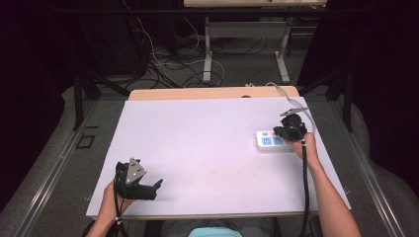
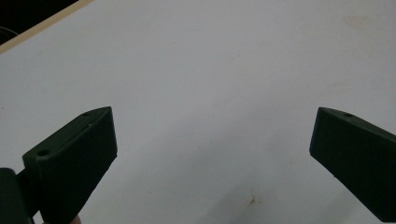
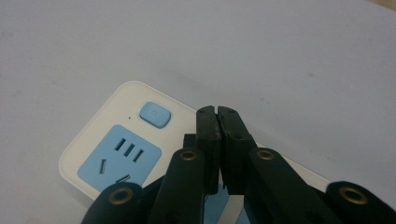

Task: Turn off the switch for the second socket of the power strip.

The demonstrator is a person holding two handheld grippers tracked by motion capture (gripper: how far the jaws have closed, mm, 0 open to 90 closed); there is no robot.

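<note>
Closed right gripper (image 3: 218,109) above white power strip (image 3: 100,128), nothing gripped.

power strip (image 3: 116,154) half behind hand-held gripper (image 3: 218,112)

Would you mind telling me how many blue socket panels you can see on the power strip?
2 in the high view, side by side on the power strip beside the right gripper; more may be hidden beneath it.
</note>
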